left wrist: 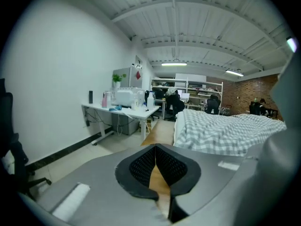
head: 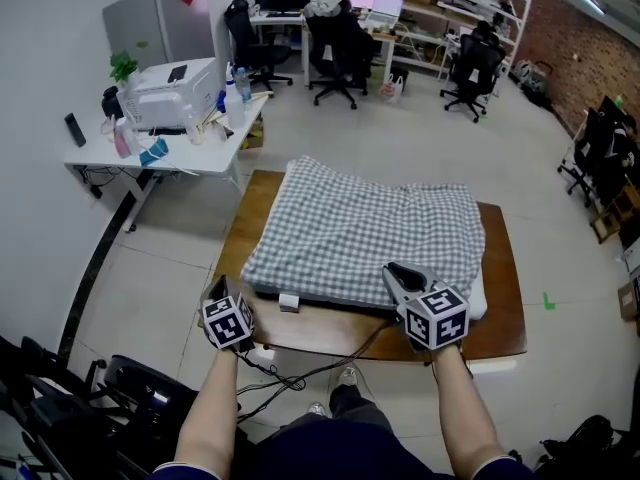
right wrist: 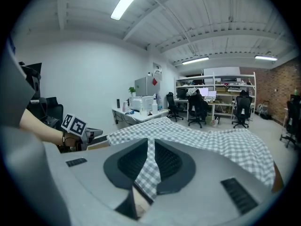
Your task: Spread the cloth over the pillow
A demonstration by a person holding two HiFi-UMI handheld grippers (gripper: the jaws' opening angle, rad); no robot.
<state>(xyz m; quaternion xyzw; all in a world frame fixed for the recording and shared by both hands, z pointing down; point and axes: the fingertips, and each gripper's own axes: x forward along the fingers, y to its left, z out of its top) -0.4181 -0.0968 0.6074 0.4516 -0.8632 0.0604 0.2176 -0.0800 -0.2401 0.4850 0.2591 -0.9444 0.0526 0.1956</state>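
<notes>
The right gripper (right wrist: 150, 160) is clamping the near edge of the checked cloth (head: 360, 233), which is lying over the pillow (left wrist: 178, 126) on the wooden table (head: 503, 298) and stretching toward 12 o'clock. The left gripper (left wrist: 156, 163) is hovering empty, jaws pressed together, just off the cloth's near corner, at 9 o'clock from the right one. A white desk (head: 170, 158) bearing what is probably a printer (head: 170, 93) is standing at 10 o'clock, with office chairs (head: 335, 38) at 12.

Long ceiling lights (right wrist: 129, 1) throw bright, even white light, leaving only faint shadows. The pale floor (head: 400, 138) on the far side carries a mild sheen. The cloth (head: 370, 233) shows crisp checks. Both gripper views bow strongly at the edges, with black corners, and their near parts look soft.
</notes>
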